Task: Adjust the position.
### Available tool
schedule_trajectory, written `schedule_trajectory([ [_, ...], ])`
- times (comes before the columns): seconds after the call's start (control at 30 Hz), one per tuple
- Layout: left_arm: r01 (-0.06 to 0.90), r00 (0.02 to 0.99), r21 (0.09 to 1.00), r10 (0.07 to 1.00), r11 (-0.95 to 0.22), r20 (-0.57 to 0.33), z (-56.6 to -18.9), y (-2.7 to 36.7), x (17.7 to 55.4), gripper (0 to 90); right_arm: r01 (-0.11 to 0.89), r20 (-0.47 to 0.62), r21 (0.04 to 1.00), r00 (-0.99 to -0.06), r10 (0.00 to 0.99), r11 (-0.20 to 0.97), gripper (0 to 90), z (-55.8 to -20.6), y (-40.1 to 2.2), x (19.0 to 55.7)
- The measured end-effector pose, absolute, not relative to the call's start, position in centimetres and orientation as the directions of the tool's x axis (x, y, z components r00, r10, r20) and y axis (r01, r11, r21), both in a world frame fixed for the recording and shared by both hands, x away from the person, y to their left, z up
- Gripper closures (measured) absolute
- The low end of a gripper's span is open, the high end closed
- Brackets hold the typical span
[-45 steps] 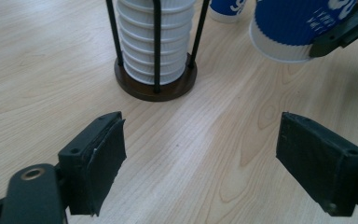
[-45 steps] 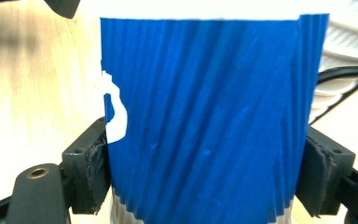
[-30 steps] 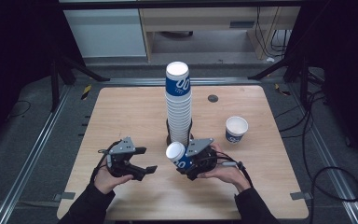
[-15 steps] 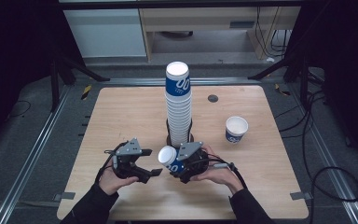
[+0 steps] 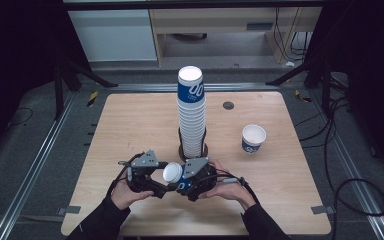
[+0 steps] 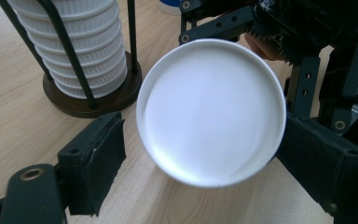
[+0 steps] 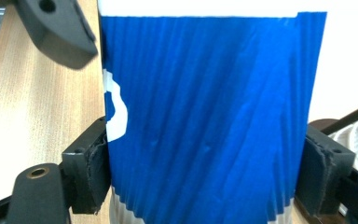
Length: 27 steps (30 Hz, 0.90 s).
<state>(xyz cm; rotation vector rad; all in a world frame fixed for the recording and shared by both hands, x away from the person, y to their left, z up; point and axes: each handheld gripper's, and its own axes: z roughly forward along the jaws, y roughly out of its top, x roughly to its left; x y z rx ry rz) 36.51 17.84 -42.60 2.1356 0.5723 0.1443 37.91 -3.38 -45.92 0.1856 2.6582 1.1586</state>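
The blue paper cup [image 5: 172,173] lies on its side above the near middle of the worktop [image 5: 130,125], clamped around its blue wall by the right hand-held gripper [image 5: 180,181], open mouth turned toward the left hand-held gripper [image 5: 164,176]. The left one's jaws stand apart around the cup's rim, one pad clear of it, the other close or touching. Judging by this, a hand-over or separating pull is midway: one cup [image 5: 253,138] already stands alone to the right, while the tall stack [image 5: 191,115] in its holder remains. Both forearms reach in low, with the grippers facing each other.
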Motion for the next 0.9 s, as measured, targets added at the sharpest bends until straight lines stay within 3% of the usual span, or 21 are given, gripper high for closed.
schedule_trajectory([
  [0.67,0.369,0.889,0.778,0.437,-0.509,-0.135,-42.90,17.26,36.28,25.5,-0.022,-0.188,0.725,-0.968,0.166,0.688,19.4,-46.22,-2.59,37.42],
  [0.9,0.371,0.889,0.780,0.435,-0.504,-0.142,-42.82,17.44,36.35,26.0,0.013,-0.150,0.740,-0.971,0.185,0.672,13.5,-46.13,-2.67,37.53],
])
